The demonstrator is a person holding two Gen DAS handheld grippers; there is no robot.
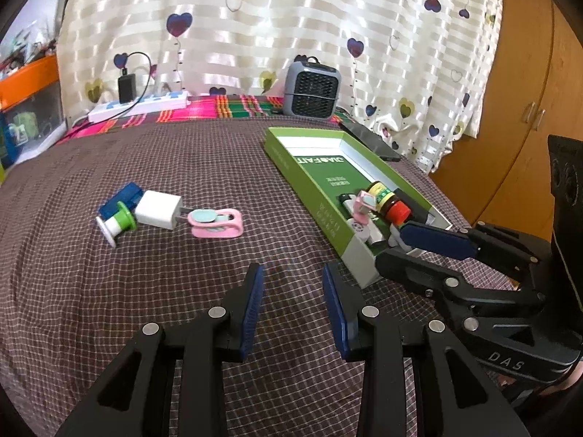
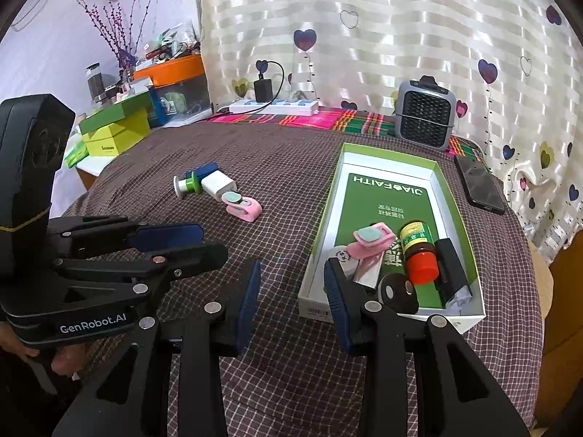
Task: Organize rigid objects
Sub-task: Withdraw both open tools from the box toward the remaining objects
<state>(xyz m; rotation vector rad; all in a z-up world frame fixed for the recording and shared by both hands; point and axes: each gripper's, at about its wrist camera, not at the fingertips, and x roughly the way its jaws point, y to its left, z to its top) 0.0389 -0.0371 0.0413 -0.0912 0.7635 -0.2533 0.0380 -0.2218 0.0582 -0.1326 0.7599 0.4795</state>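
Spread apart and empty: left gripper [image 1: 293, 273] with only checked cloth between its blue-padded fingers [image 1: 251, 309], right gripper [image 2: 293, 273] likewise, hovering just short of the near left corner of the green box [image 2: 442, 182]. Nothing pinched on either side. Still loose toward the left middle of the counter [image 1: 182, 153], in one tight cluster: a pink clip [image 1: 218, 223] touching the prongs of a white charger plug [image 1: 157, 209], then a green-and-white spool [image 1: 116, 222] and a blue block [image 1: 122, 196] behind it. Already in the box, along the counter's right edge, crowded at its near end: a second pink clip [image 2: 371, 240], a small bottle with a red cap [image 2: 419, 251], a black oblong piece [image 2: 452, 266], a white round item [image 2: 340, 255] and a black disc [image 2: 395, 291]. Likely next: reach with the left side for the pink clip, the nearest of the cluster. Best taken across its narrow sides, approaching from the near edge so as not to knock the plug or set the spool rolling; then best dropped in the box's bare far half rather than onto the pile. Hard to make out: what the blue block is, what lies beneath the clip in the box, and the bottle's label. Cut off by the frame: the counter's near edge, and most of the hand under each gripper. Beyond, along the far edge: a power strip [image 2: 277, 105], a small grey heater [image 2: 424, 113], a phone [image 2: 479, 185].
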